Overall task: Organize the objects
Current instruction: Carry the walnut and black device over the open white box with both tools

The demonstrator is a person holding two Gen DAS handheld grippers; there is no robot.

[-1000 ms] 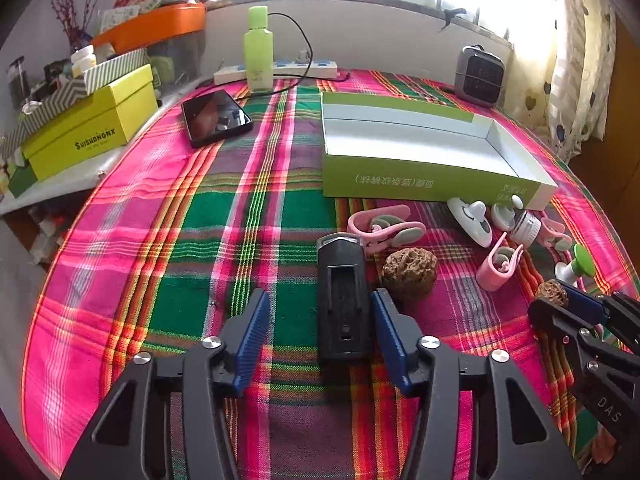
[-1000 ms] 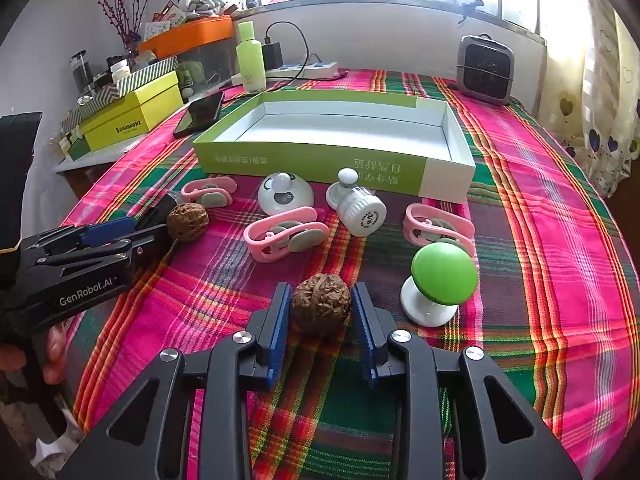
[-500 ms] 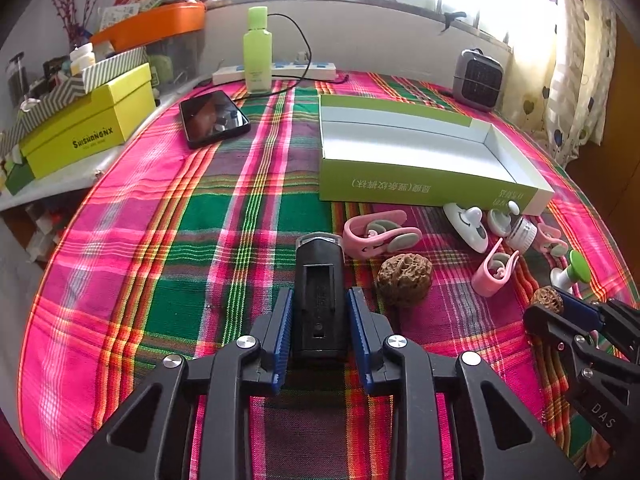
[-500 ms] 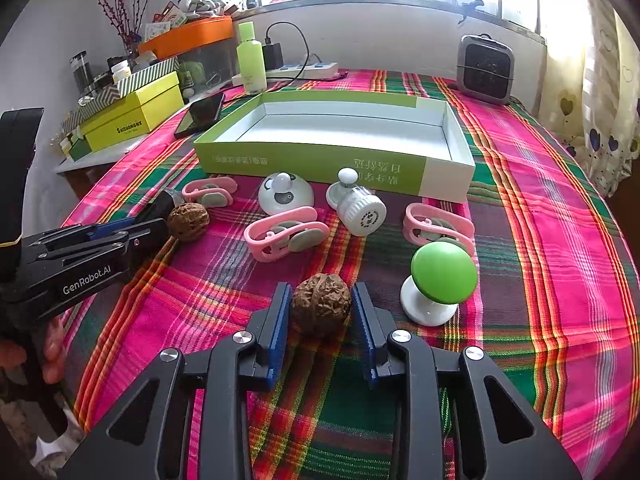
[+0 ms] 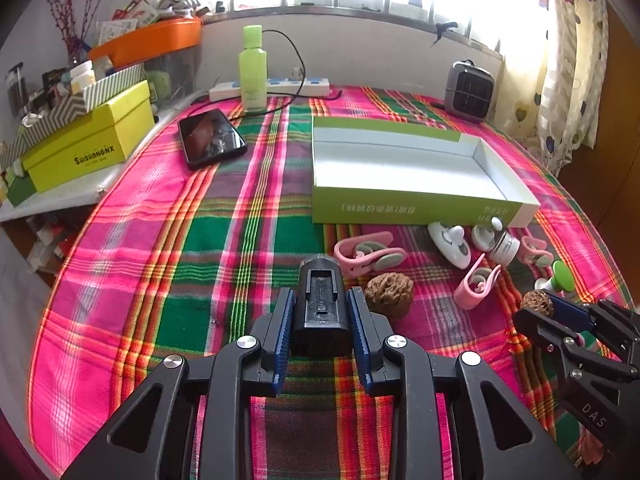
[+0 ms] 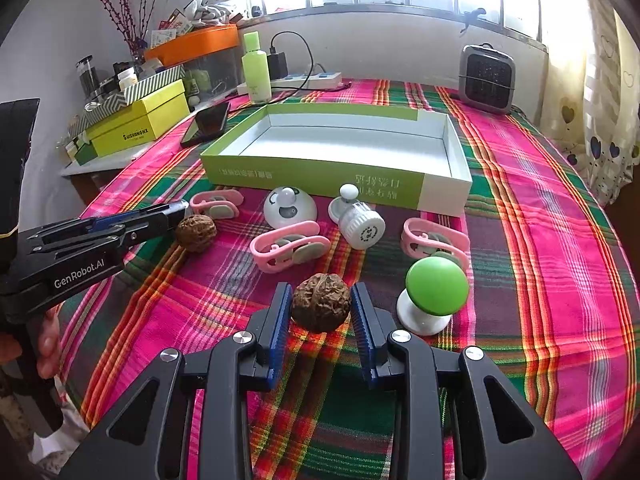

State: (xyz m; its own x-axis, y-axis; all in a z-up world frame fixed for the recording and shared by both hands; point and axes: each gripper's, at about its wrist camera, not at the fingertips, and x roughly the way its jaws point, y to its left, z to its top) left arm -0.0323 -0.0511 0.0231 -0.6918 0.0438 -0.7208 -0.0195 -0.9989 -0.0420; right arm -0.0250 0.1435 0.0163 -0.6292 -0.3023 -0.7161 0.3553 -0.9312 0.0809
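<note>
Left gripper: its blue-padded fingers are pressing on both long sides of a black battery pack, pinching it. The pack is pointing away from the camera over the plaid tablecloth; whether it is touching the cloth or lifted cannot be told.

A walnut is lying just beside the pack on its right, on the cloth. Beyond it a pink clip is lying flat.

Right gripper: its fingers are flanking a second walnut. The left pad is touching the shell; the right pad is sitting very close, and contact there is hard to confirm. Reading it as a pinch on the nut.

In the right wrist view, a green-capped white knob is standing just beside the right finger. Further back, a pink clip, a white ribbed cap, a white dome and another pink clip are lying scattered in front of the green open box.

The box is sitting in the middle of the table, its white interior showing nothing inside from either view.

Back edge: a black phone, a green bottle, a small grey heater. A yellow shoebox is sitting off to the left on a side shelf.
</note>
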